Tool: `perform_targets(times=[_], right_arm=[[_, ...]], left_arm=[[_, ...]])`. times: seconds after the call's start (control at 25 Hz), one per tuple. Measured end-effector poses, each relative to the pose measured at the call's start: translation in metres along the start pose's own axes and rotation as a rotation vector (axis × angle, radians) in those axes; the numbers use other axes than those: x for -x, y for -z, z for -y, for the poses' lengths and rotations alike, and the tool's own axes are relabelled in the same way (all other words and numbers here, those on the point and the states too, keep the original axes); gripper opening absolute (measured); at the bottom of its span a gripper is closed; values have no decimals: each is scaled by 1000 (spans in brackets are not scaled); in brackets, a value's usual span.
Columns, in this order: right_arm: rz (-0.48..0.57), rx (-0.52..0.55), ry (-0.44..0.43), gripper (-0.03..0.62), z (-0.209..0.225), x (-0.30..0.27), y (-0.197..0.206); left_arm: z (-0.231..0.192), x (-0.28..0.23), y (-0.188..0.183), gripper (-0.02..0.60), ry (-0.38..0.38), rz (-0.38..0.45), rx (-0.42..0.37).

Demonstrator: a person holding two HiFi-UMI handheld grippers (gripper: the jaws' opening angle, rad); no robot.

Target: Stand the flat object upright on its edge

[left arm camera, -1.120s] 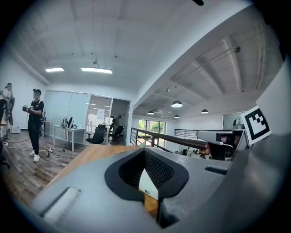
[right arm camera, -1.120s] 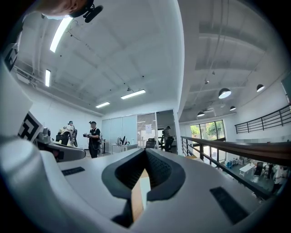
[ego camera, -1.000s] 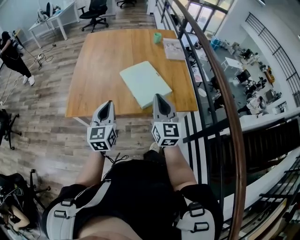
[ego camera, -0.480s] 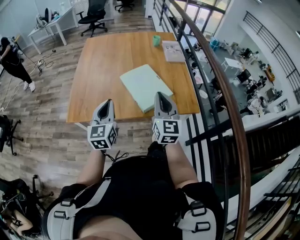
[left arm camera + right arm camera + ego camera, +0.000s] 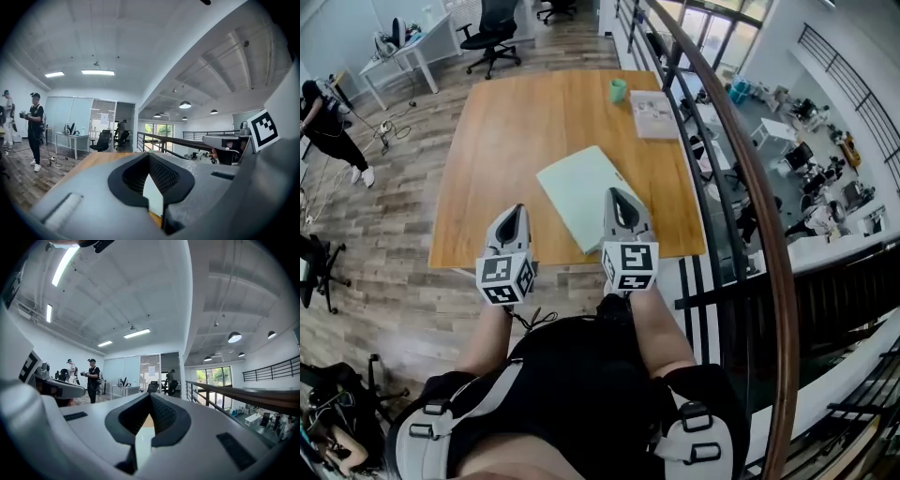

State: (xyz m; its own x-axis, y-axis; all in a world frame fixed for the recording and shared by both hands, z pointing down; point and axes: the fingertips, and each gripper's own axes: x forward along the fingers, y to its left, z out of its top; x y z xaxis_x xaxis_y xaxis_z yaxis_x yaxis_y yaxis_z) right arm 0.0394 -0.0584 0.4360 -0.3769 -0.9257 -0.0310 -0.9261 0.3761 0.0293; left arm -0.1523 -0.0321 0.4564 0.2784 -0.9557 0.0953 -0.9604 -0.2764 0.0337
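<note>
A flat pale green object (image 5: 581, 192), like a thin book or folder, lies flat on the wooden table (image 5: 506, 131), turned at an angle near the front right. My left gripper (image 5: 517, 208) hovers at the table's front edge, left of the object, its jaws shut with nothing in them. My right gripper (image 5: 614, 194) is over the object's near right corner, also shut and empty. Both gripper views look out level across the room. In the left gripper view a slice of the pale object (image 5: 153, 197) shows through the jaw gap.
A green cup (image 5: 618, 90) and a printed booklet (image 5: 654, 114) sit at the table's far right. A railing (image 5: 741, 187) runs along the right side over a drop to a lower floor. Office chairs (image 5: 492, 33) and desks stand beyond; a person (image 5: 323, 122) stands far left.
Both grippers and the head have moved forward towards the table. The right gripper now overlaps the green object's near corner. Jaws stay shut.
</note>
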Motion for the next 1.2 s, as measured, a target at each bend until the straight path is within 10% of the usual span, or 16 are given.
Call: perform_targets(times=[0.68, 1.2], right_arm=[[-111, -86, -175, 3, 124, -159, 34], [-204, -109, -233, 3, 131, -216, 69]], left_arm=[[6, -170, 2, 3, -178, -130, 41], [-40, -192, 22, 3, -255, -238, 85]])
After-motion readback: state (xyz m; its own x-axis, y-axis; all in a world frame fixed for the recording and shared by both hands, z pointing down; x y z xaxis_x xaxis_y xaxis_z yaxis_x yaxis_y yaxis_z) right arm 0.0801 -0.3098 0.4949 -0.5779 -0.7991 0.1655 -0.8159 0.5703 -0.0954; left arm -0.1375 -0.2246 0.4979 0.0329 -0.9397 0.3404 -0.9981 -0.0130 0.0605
